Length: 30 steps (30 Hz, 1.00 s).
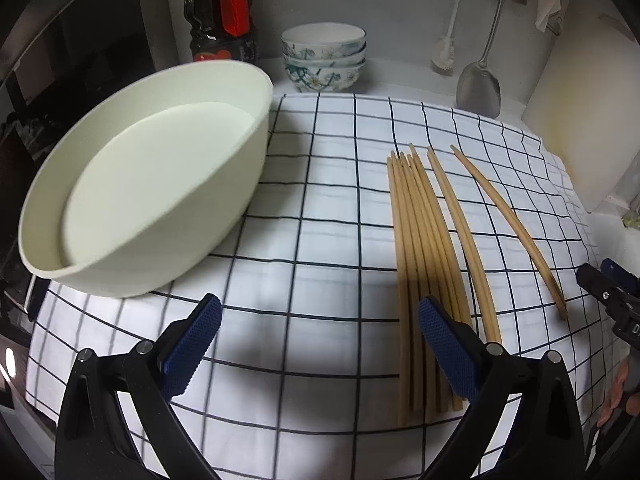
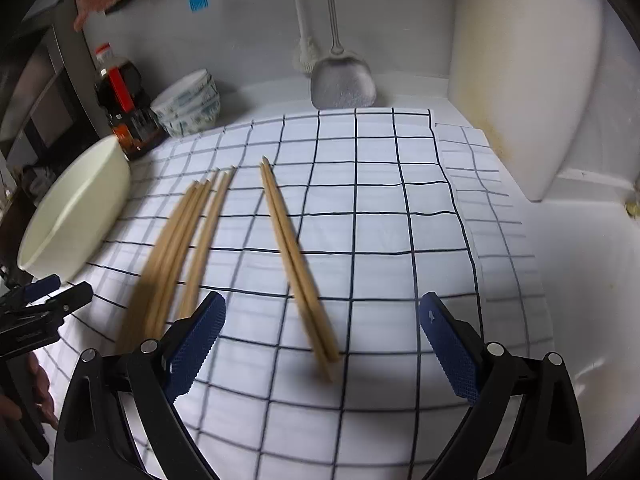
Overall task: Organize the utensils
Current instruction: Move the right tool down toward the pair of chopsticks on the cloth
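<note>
Left gripper: fingers spread apart, empty, right pad over the near ends of a bundle of chopsticks. Right gripper: fingers spread apart, empty, above 1 separate pair of chopsticks. All chopsticks lay flat on a checked cloth. Cream basin: on the cloth's left part, apart from the bundle. Stacked bowls, sauce bottle, metal spatula: against the back wall.
</note>
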Each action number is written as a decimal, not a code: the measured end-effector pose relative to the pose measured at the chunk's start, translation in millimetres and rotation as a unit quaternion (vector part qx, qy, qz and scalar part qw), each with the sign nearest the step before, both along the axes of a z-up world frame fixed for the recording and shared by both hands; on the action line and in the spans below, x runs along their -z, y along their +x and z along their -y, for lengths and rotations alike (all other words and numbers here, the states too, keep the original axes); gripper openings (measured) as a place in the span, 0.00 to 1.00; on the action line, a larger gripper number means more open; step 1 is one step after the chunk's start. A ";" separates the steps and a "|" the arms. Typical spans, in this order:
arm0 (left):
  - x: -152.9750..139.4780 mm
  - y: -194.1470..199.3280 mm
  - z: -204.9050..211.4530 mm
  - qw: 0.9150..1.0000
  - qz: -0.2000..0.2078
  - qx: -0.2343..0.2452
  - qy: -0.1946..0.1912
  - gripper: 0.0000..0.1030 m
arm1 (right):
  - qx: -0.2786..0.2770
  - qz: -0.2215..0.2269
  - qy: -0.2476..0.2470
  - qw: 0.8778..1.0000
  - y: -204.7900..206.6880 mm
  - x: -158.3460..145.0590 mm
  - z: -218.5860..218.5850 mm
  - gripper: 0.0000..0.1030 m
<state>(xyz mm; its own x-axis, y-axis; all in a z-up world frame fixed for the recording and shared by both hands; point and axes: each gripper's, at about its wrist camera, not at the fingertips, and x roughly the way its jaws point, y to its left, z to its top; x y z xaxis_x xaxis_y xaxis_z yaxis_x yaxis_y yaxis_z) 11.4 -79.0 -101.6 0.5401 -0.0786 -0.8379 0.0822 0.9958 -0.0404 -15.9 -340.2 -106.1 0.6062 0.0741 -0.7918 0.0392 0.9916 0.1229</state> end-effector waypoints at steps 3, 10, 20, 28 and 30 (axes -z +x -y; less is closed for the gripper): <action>7.7 4.3 5.9 1.000 -0.004 -0.004 -0.004 0.94 | -0.011 -0.012 -0.011 1.000 12.5 8.9 1.8 0.91; 18.9 12.4 9.9 1.000 -0.002 -0.012 0.017 0.94 | -0.015 -0.018 -0.048 0.999 34.5 20.5 12.0 0.91; 35.3 15.8 -0.2 0.999 -0.032 -0.034 -0.024 0.94 | -0.034 -0.034 -0.074 0.996 42.3 37.0 13.5 0.91; 38.3 17.9 4.7 0.999 -0.033 -0.037 0.004 0.94 | -0.042 -0.029 -0.081 0.995 45.4 37.3 13.9 0.91; 40.5 19.5 7.5 0.998 -0.039 -0.034 0.020 0.94 | -0.048 -0.028 -0.087 0.995 45.3 36.8 11.3 0.91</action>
<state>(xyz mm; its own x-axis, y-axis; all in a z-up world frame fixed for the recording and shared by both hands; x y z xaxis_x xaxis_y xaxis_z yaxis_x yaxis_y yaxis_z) 30.9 -86.5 -142.1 0.4768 -0.0093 -0.8790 0.0126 0.9999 -0.0038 29.5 -351.5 -143.0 0.5577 -0.0105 -0.8300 -0.0553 0.9972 -0.0498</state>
